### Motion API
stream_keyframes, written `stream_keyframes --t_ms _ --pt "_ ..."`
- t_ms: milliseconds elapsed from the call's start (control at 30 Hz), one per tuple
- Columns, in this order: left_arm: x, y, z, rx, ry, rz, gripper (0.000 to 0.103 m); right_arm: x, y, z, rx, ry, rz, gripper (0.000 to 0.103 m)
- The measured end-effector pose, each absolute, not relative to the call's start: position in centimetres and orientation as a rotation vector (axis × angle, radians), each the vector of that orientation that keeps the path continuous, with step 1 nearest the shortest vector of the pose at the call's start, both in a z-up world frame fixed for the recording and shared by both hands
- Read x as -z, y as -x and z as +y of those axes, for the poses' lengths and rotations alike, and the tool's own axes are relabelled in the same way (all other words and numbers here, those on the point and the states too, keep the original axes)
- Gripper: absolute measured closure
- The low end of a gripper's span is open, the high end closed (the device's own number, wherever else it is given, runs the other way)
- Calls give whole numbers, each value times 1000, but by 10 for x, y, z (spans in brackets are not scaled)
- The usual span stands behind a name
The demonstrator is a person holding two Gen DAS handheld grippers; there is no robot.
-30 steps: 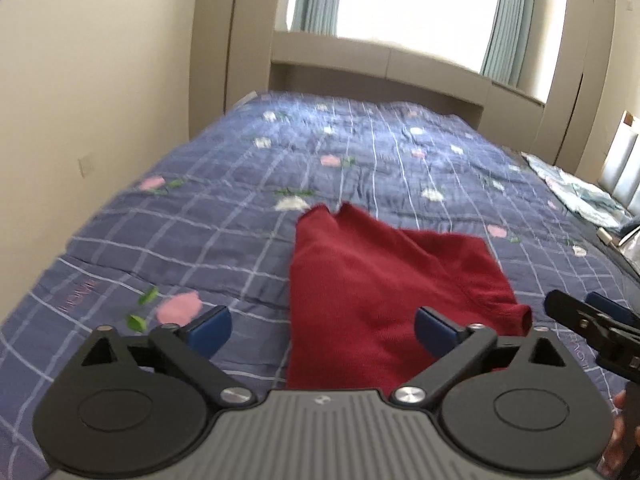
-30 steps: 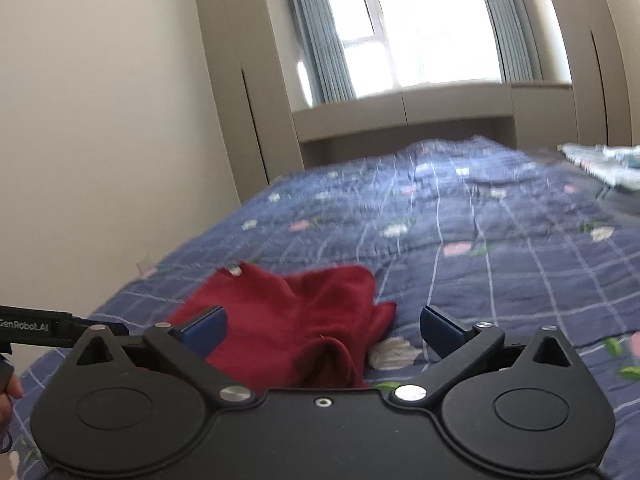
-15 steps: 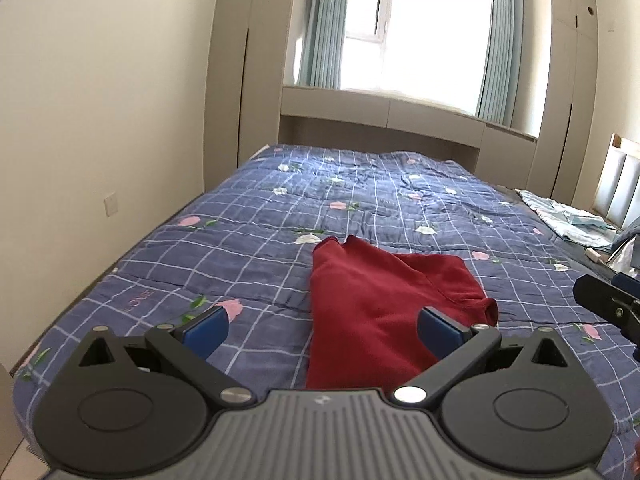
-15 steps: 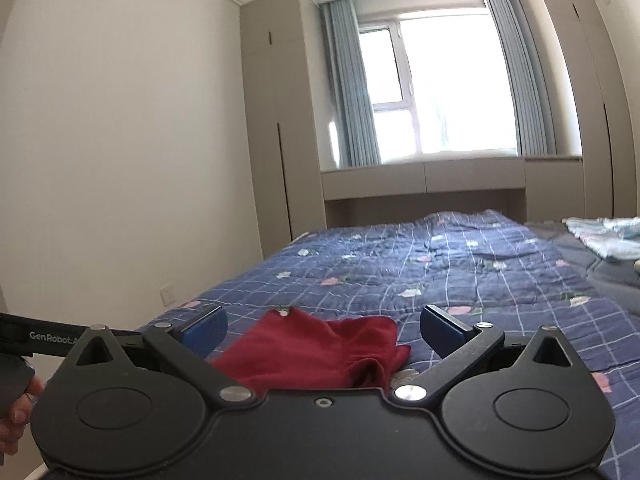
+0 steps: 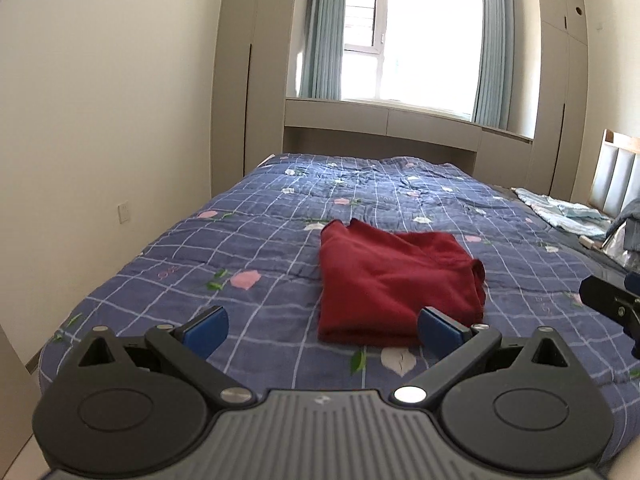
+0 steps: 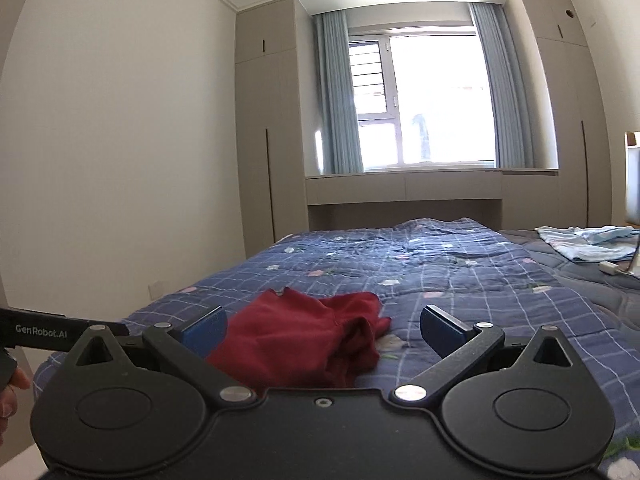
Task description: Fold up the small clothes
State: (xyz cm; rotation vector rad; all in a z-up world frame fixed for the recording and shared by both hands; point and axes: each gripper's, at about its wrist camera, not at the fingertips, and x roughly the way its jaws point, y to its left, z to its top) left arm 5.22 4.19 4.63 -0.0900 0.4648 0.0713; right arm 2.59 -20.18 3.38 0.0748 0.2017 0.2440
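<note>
Left wrist view: looking down a bed covered by a blue plaid quilt (image 5: 256,240) with small pink and white flower prints, slightly rumpled toward the far end. Red garment (image 5: 394,280) folded into a rough rectangle, lying flat on the quilt around the middle, a bit right of centre, one bunched edge on its right side. Left gripper (image 5: 322,326) up above the near edge of the bed, jaws spread wide with nothing between them, blue pads (image 5: 206,326) well clear of the fabric. Cream wall on the left with a wall socket (image 5: 124,212) low down. Tall beige wardrobes (image 5: 248,80) either side of a bright window (image 5: 412,44) with pale blue curtains (image 5: 322,32), low cabinet ledge running under it. Light blue clothes (image 5: 564,212) piled on the far right of the bed, padded headboard (image 5: 612,180) behind them. Bit of the right gripper (image 5: 612,304) poking in at the right edge.

Right wrist view: same room from lower and further right. Right gripper (image 6: 322,326) also wide open and empty, hovering near the bed's edge. Red garment (image 6: 304,340) sits between and just beyond the fingertips, not touched, looking lumpier from here with a fold sticking up on the right. Quilt (image 6: 460,280) stretching back to the window (image 6: 424,100). Black body of the left gripper (image 6: 52,334) reading "GenRobot.AI" at the left edge, with a bit of a hand (image 6: 10,394) under it.
</note>
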Motion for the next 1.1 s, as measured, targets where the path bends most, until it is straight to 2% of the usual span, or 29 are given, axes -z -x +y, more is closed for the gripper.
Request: stream_keyframes --t_ms 533,1100 --pt "-9 -51 37 -82 100 532 0 9 -20 -208 -187 -34 270 1" --pt "-3 -52 33 -83 86 559 1 16 -25 -208 -193 -47 298 1"
